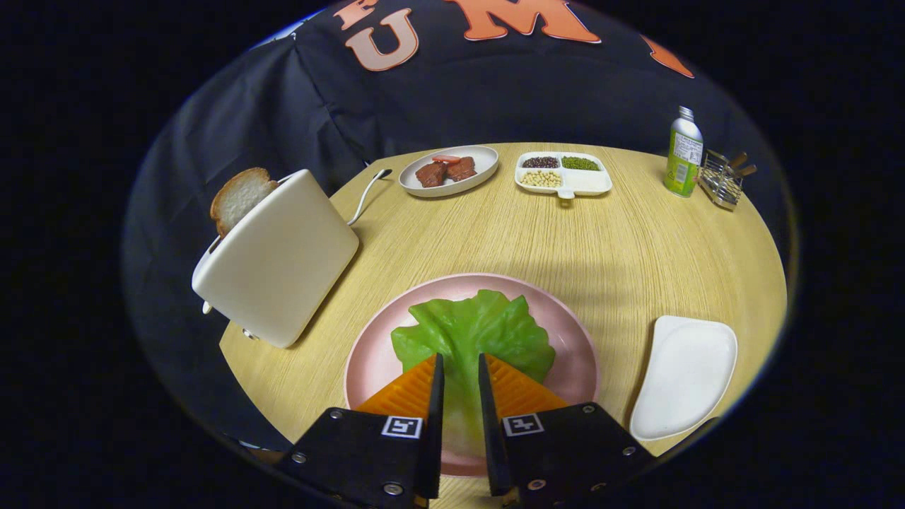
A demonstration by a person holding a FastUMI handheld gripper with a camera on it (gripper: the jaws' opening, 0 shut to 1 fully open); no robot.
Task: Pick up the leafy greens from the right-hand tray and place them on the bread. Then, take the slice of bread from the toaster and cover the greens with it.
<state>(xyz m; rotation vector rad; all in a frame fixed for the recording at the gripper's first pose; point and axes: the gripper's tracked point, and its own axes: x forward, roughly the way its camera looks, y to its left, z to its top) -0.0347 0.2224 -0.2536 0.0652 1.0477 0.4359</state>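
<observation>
Straddling one lettuce leaf point(472, 332) on one pink plate point(368, 360), the claw point(461, 367) seems narrowly released.

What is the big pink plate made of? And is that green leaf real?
The pink plate looks like matte plastic or melamine, with no shine. The green leaf seems fake, likely rubbery plastic: smooth, waxy, evenly coloured. The claw hangs slightly open over it.

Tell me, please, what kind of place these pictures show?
Probably a staged booth set up like a kitchen table: a round wooden table holds a toaster with bread, plates of food, and the gripper over lettuce.
</observation>
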